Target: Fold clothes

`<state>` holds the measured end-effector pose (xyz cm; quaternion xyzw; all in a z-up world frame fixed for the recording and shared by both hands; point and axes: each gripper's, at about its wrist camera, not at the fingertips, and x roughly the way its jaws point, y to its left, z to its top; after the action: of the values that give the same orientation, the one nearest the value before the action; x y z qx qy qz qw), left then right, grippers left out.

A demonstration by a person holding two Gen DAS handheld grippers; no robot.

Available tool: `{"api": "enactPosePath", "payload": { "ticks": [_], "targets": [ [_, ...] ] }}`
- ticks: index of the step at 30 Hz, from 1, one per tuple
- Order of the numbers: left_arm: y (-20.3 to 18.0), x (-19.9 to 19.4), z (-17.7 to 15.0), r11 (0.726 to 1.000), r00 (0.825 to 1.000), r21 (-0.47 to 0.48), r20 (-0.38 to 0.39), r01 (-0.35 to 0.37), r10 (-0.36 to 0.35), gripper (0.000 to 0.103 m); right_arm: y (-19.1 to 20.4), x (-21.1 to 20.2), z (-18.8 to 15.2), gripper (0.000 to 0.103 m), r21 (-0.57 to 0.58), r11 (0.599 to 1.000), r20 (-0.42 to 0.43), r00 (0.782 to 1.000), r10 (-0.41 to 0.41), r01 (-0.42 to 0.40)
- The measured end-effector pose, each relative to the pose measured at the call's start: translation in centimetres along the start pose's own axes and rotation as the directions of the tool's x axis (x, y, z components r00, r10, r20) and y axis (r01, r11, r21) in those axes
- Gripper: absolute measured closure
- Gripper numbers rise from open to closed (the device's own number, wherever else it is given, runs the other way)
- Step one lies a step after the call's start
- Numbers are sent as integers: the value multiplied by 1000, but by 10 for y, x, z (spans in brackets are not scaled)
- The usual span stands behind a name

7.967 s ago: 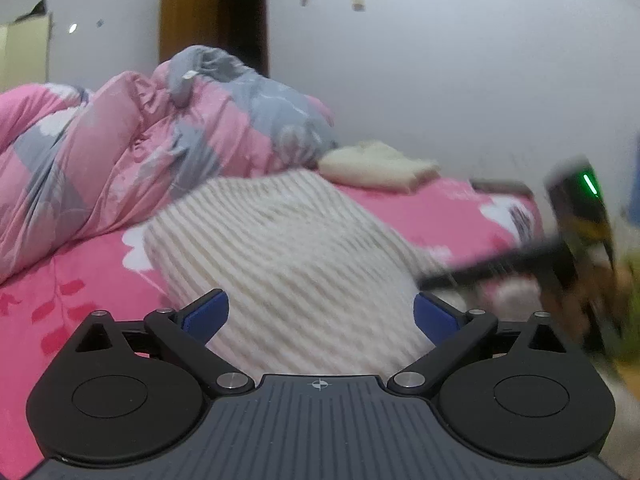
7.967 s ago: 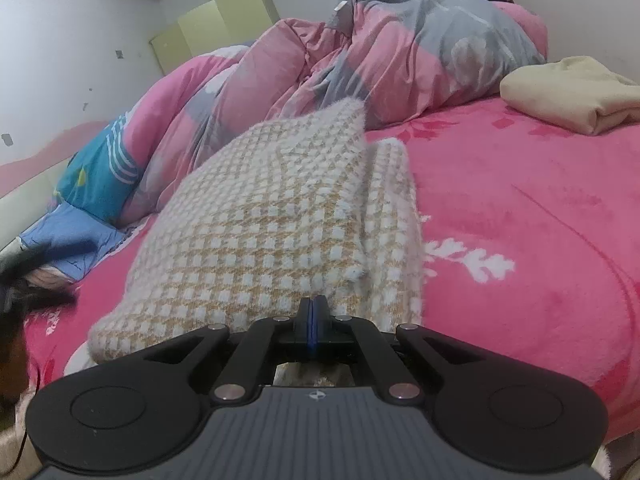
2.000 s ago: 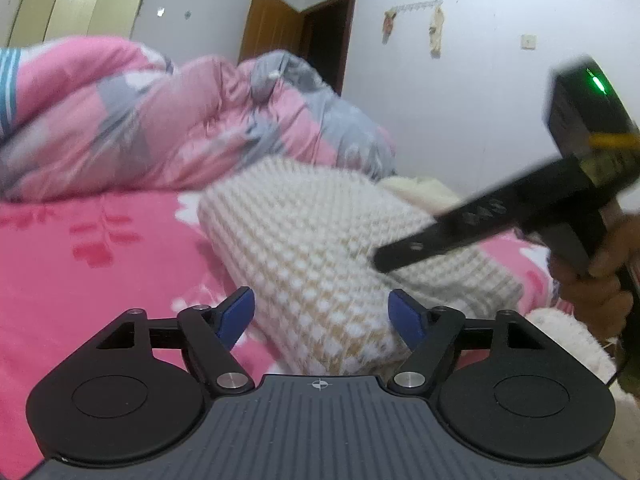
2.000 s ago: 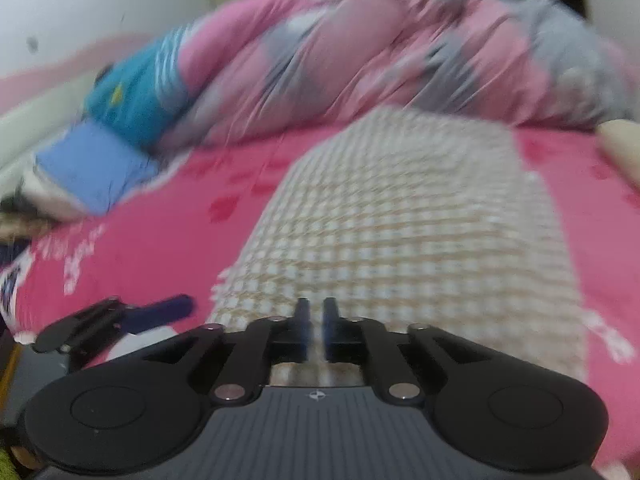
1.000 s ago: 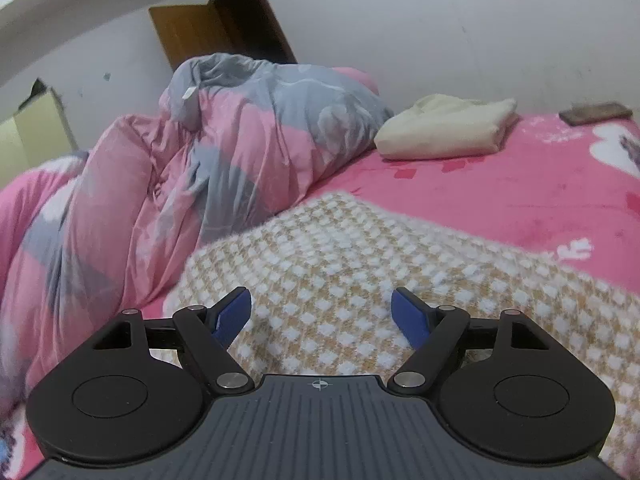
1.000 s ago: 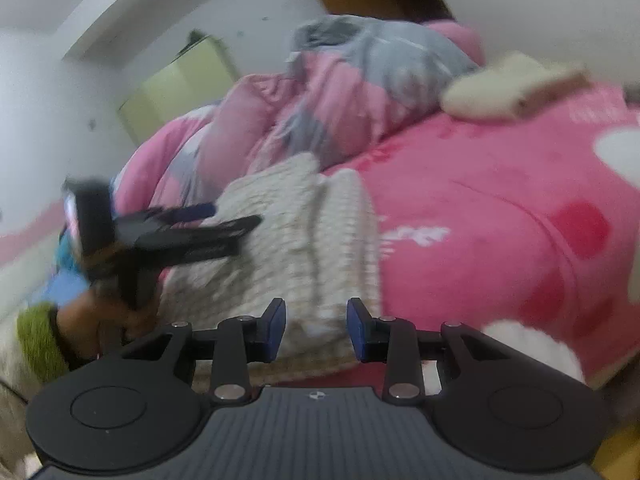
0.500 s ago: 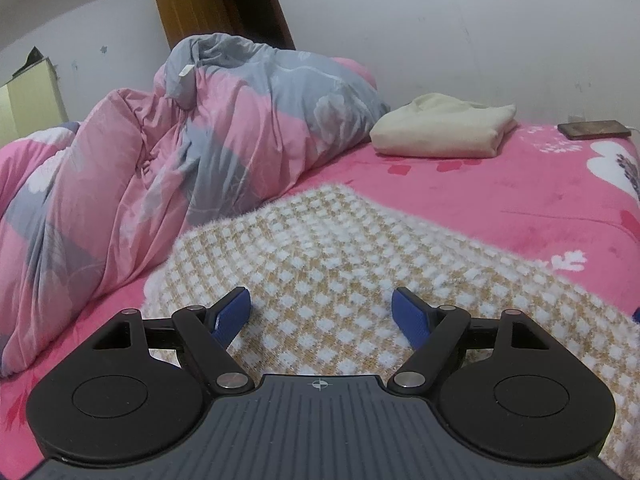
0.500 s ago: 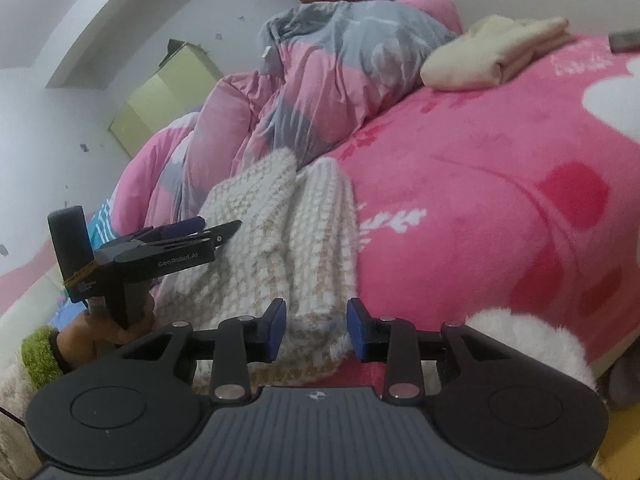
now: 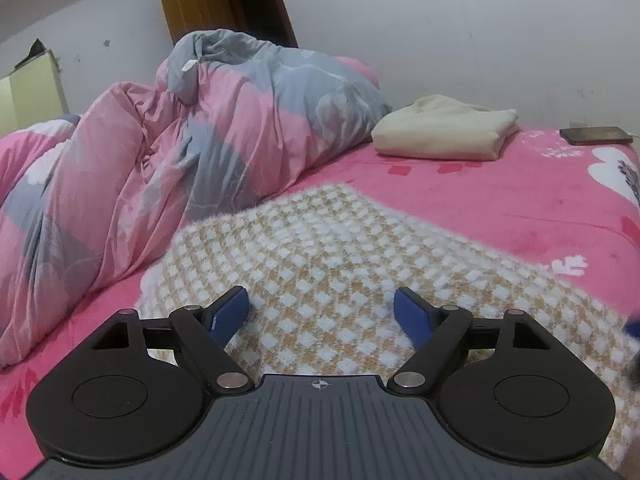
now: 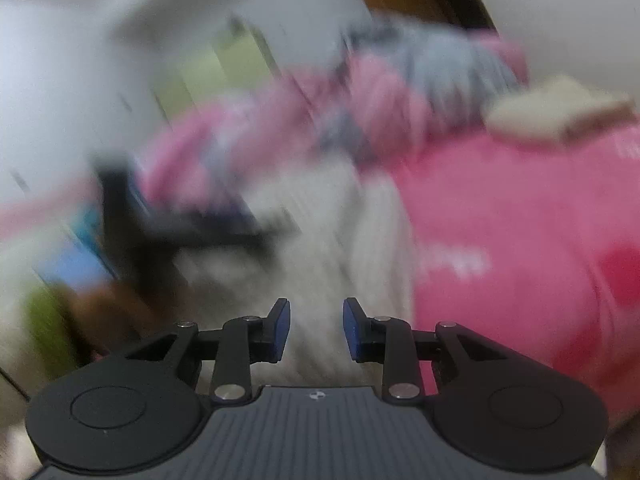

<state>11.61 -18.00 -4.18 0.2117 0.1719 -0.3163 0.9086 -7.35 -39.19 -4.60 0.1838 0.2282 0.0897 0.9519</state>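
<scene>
Pink bedding (image 9: 500,200) is carrying the checked knit garment (image 9: 340,260), folded into a long pad and lying flat on it. Its long axis is running away from the left gripper (image 9: 322,312) toward the rumpled quilt (image 9: 200,140). Small tan-and-white checks are covering its fuzzy surface. Behind the garment, the quilt is lying heaped, and to the garment's far right a folded cream cloth (image 9: 440,134) is resting, with a dark flat object (image 9: 594,135) beyond it. The left gripper is hovering above the garment's near end, jaws wide and just opening further, nothing clamped. In the blurred right wrist view, the right gripper (image 10: 316,330) is showing a narrow gap, jaws just closing, pads apart before the garment's pale edge (image 10: 320,240).
</scene>
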Motion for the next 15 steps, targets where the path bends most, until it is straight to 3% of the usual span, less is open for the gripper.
{"api": "enactPosePath", "payload": {
  "ticks": [8,15],
  "targets": [
    [5,2,-1,999,1000,-40,-13,15,-16,17,3,-7,2,74,-28,1000,29,1000,-4,5],
    [6,2,-1,999,1000,-46,-14,17,-18,16,20,-18,21,74,-97,995,159,986,41,-25]
  ]
}}
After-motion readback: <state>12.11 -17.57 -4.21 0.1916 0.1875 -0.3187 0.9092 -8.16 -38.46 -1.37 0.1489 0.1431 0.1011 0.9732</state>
